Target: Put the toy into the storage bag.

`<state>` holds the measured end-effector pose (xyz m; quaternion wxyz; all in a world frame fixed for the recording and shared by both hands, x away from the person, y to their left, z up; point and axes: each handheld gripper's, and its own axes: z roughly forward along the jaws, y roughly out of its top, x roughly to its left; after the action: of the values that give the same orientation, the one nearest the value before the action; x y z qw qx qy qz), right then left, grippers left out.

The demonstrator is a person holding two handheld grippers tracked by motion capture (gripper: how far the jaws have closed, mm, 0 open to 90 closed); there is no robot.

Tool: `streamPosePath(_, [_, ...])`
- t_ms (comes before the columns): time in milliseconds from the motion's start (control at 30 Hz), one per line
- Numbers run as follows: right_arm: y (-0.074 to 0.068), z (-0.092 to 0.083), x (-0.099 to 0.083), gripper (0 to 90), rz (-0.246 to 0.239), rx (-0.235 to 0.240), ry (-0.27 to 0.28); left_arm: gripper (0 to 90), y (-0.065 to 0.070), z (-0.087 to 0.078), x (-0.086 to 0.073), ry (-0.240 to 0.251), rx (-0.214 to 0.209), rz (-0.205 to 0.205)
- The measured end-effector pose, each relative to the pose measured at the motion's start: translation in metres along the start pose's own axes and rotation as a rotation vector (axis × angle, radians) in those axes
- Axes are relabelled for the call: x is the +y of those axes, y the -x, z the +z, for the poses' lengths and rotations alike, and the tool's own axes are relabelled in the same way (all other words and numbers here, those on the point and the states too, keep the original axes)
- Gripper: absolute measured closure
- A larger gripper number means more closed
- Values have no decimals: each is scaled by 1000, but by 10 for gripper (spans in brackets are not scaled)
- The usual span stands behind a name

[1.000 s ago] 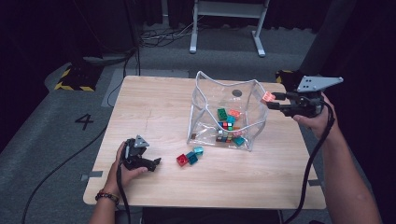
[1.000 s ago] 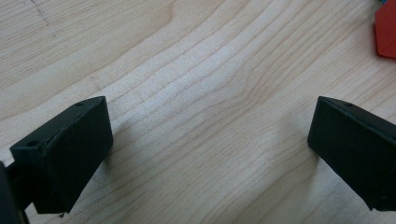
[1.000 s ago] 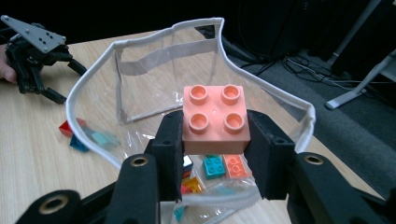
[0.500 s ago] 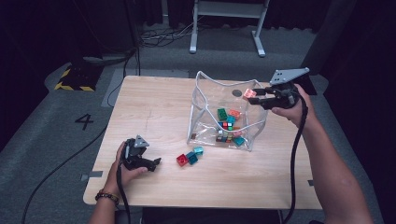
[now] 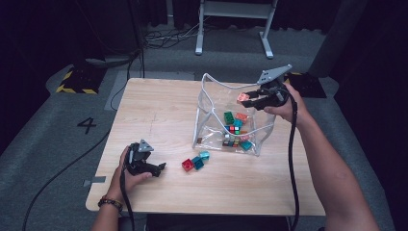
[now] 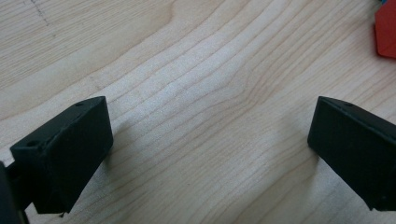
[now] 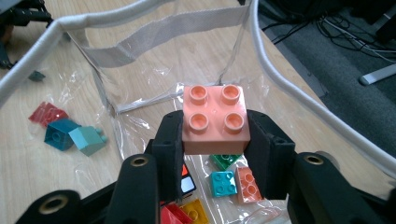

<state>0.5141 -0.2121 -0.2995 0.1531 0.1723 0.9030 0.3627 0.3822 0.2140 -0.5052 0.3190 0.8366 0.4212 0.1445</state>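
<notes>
My right gripper (image 5: 251,99) is shut on a salmon-pink four-stud brick (image 7: 215,119) and holds it above the open mouth of a clear plastic bag (image 5: 211,103) with a white rim. Several bricks lie on the bag's bottom, among them a green one (image 5: 228,117), an orange one (image 5: 241,117) and a teal one (image 7: 222,182). My left gripper (image 5: 155,170) rests open on the wooden table (image 5: 159,110) at the front left, its black fingers (image 6: 65,149) wide apart over bare wood.
A red brick (image 5: 187,164), a dark teal brick (image 5: 197,162) and a light teal brick (image 5: 204,155) lie loose on the table in front of the bag. Cables trail from both grippers off the table's front edge. A white stand (image 5: 233,24) is on the floor behind.
My right gripper has carried the pink brick leftward and slightly down, from beyond the bag's right edge to over its opening. The left gripper has stayed put.
</notes>
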Motion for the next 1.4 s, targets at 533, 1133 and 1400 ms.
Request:
streamPosePath(533, [-6,26,1,595,-85,45,-272,3,0,0,0,0,1,0])
streamPosePath(1133, [-4,11,-11,594,-113,-17,-518,3,0,0,0,1,1,1])
streamPosePath(1400, [-5,7,-11,573,-110,-27,-504,3,0,0,0,0,0,-1])
